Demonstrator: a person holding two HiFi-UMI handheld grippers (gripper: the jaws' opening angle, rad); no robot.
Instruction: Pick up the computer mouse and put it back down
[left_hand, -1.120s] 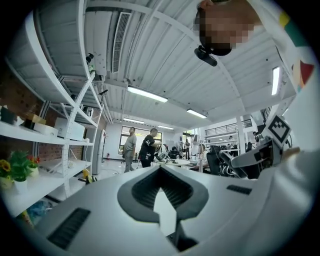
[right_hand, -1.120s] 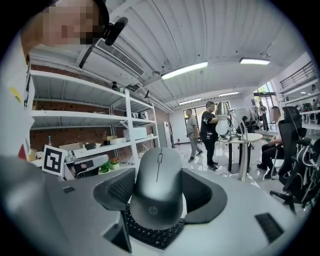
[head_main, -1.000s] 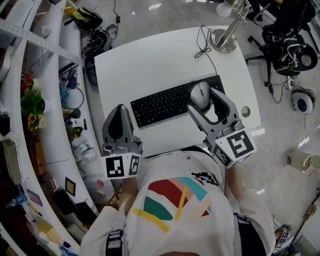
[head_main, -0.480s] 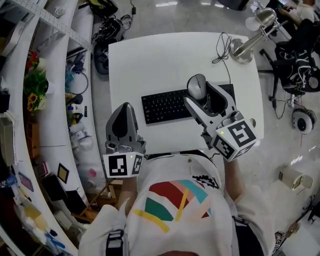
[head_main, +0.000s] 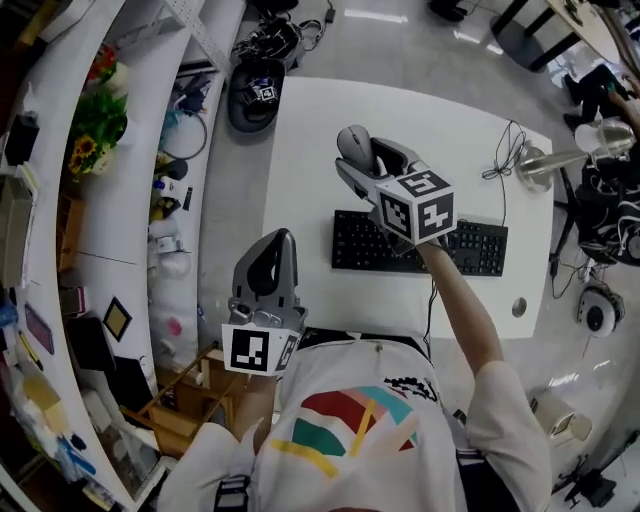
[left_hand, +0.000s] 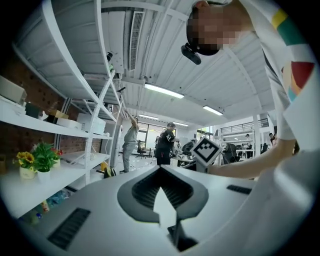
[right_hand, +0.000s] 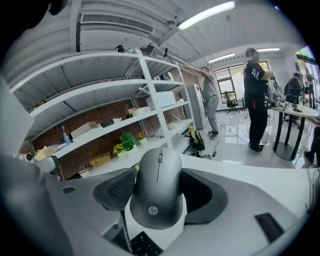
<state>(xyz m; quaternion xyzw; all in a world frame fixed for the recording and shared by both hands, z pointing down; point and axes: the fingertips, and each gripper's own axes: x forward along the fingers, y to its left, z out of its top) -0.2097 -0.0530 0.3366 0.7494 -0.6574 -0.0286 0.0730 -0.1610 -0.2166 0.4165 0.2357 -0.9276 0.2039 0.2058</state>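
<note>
The grey computer mouse is clamped between the jaws of my right gripper, which holds it in the air over the white table, beyond the black keyboard. In the right gripper view the mouse fills the gap of the right gripper, HP logo facing the camera, with a corner of the keyboard below it. My left gripper hovers off the table's near left corner, jaws together and empty. In its own view the left gripper points up into the room.
A desk lamp and its black cable stand at the table's right end. White shelving with plants and clutter runs along the left. A black bag lies on the floor beyond the table. People stand far off in the room.
The right gripper has carried the mouse up off the table from the keyboard's right end and across to the left. The left gripper has stayed where it was, still shut.
</note>
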